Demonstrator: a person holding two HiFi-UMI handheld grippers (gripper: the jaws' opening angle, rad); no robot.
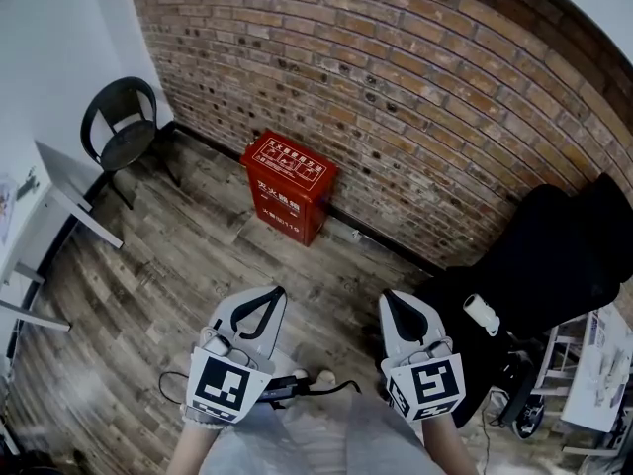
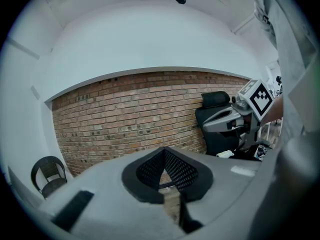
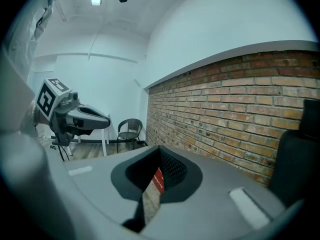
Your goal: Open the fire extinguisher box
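The red fire extinguisher box stands on the wooden floor against the brick wall, its lid down. Both grippers are held low in the head view, well short of the box and apart from it. My left gripper points toward the box with its jaws together and nothing between them; in the left gripper view its pads meet in a closed V. My right gripper is shut and empty too. A sliver of the red box shows past its closed pads.
A black chair sits in the far left corner beside a white table. A black office chair and a white rack crowd the right side. A black cable lies on the floor near my feet.
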